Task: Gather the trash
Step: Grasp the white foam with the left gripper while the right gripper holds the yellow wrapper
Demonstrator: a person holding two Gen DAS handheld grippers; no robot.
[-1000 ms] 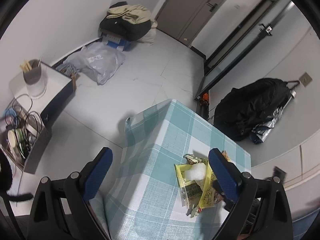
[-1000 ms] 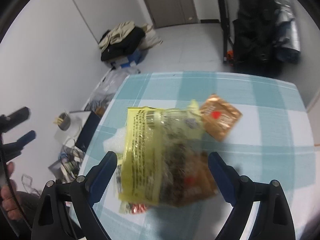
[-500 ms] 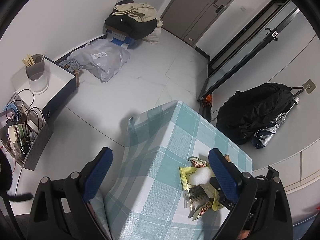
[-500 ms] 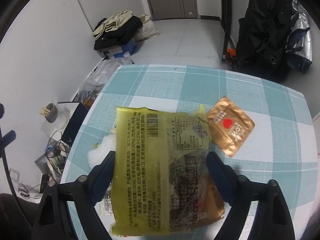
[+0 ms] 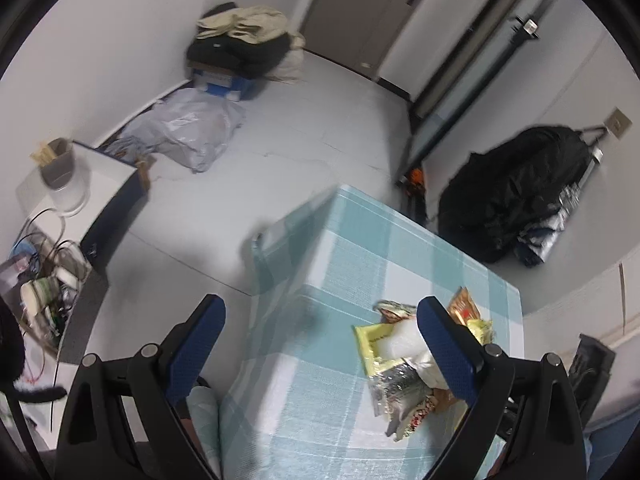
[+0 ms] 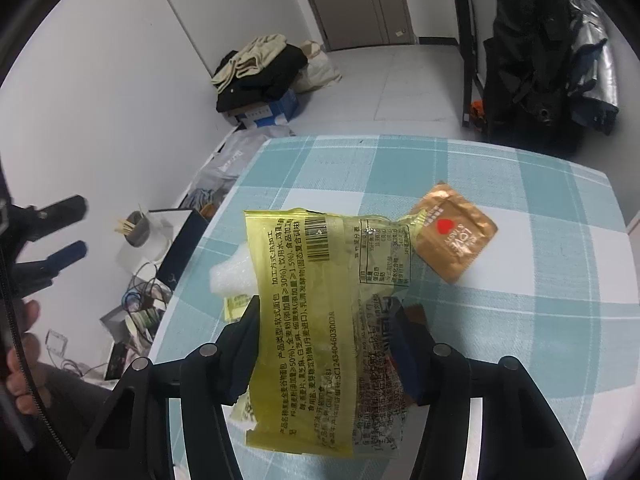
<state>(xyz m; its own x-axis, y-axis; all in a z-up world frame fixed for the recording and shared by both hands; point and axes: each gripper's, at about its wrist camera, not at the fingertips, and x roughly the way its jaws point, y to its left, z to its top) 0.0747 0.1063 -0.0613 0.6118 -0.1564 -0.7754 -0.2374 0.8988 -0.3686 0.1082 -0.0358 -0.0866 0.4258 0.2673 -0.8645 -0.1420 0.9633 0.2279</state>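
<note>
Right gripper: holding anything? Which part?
The right gripper, jaws just closing, has the yellow bread wrapper between them across its lower middle; pad contact can't be told. The left gripper holds nothing.

Glossy yellow plastic wrapper (image 6: 304, 312), shiny gold foil sachet (image 6: 456, 236), woven checked cloth (image 6: 520, 184), white foam (image 6: 232, 276), matt black gripper plastic.

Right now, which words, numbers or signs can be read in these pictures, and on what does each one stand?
"LOVE", seen upside down under a red heart: on the gold sachet lying on the checked tablecloth.
"30%", "50%", "1.5%" and a barcode: on the yellow wrapper between the right tool's fingers.
The wrapper's Chinese print, nutrition table and long code: too small to read surely.
The left wrist view: nothing readable.
</note>
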